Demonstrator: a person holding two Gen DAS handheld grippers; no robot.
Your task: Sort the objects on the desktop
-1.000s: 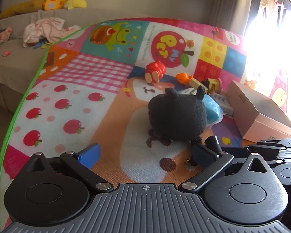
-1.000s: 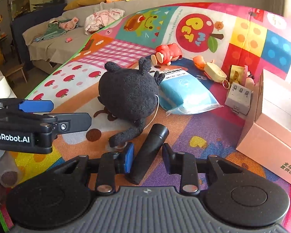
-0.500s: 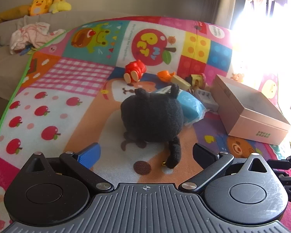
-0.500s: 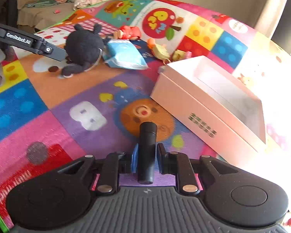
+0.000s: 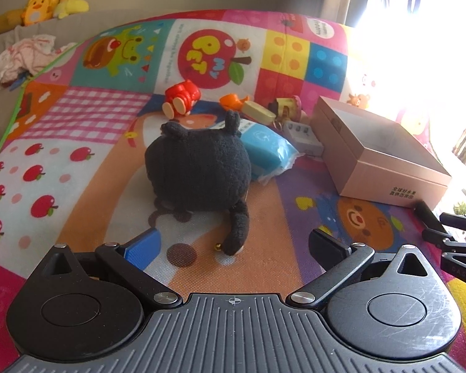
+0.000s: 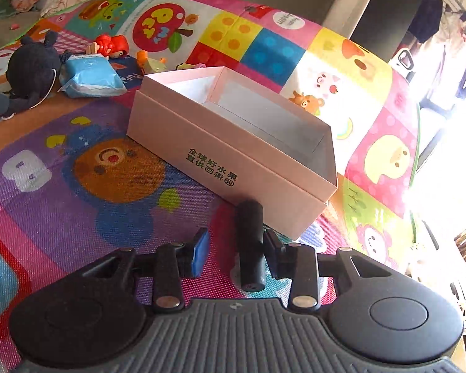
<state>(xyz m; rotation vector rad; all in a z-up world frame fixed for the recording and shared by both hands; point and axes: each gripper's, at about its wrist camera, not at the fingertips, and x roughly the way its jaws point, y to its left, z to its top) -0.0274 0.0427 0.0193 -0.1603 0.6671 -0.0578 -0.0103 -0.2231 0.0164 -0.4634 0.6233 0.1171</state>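
The right gripper (image 6: 236, 250) is opening: its blue-padded finger (image 6: 200, 253) stands clear of the black cylinder (image 6: 250, 242), which lies between the jaws close against the other finger, its far end pointing at the pink box (image 6: 233, 155). Whether that finger touches the cylinder cannot be told. The cylinder seems to lie on the colourful play mat (image 6: 77, 186), though contact is not certain. The pink box sits just ahead of this gripper, open at the top with nothing visible inside, green printed characters on its near wall. Farther ahead and to the left lie the black plush toy (image 6: 31, 68) and, touching it, a blue packet (image 6: 90, 76); beyond them are a red toy (image 6: 111, 45) and an orange toy (image 6: 146, 59). The left gripper (image 5: 233, 245) is spread wide with nothing between its jaws, and it hovers over the mat. Directly ahead of it sits the black plush toy (image 5: 198, 171), whose dangling limb (image 5: 237, 230) reaches back toward the gap between the fingers. The blue packet (image 5: 267, 149) lies just behind the plush on its right, a small grey device (image 5: 303, 135) beside that, and the pink box (image 5: 379, 158) ahead to the right. At the far right edge of the left view the right gripper (image 5: 444, 233) appears with the cylinder (image 5: 427, 217) near the box's corner.
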